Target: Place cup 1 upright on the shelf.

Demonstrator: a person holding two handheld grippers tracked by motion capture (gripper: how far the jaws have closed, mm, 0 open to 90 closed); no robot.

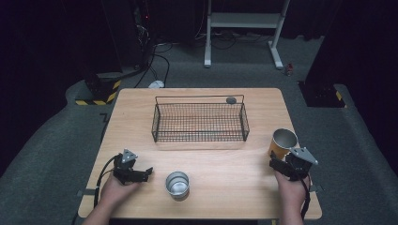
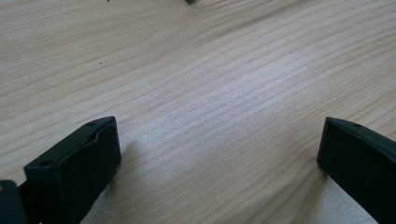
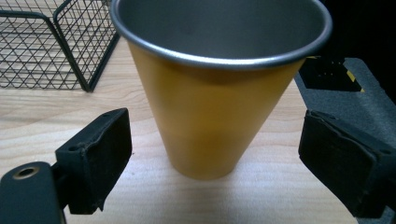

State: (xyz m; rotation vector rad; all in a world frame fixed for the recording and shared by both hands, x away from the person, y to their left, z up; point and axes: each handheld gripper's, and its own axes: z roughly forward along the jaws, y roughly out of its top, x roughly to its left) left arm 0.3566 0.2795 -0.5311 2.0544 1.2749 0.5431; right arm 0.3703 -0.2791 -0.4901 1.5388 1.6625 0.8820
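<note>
Two tapered metal cups stand upright on the wood-grain table [image 1: 225,164]: one orange-coated cup [image 3: 210,116] near the right edge, one plain silver cup [image 1: 177,184] near the front. One black wire-mesh basket [image 1: 199,122] sits behind them. The right gripper [image 3: 215,149] has jaws apart, flanking the orange cup untouched; the left gripper [image 2: 219,154] has jaws apart over bare wood

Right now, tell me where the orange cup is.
In the high view the orange cup stands upright near the table's right edge, right of the wire basket. The open right gripper is just behind it, jaws either side, not touching.
</note>
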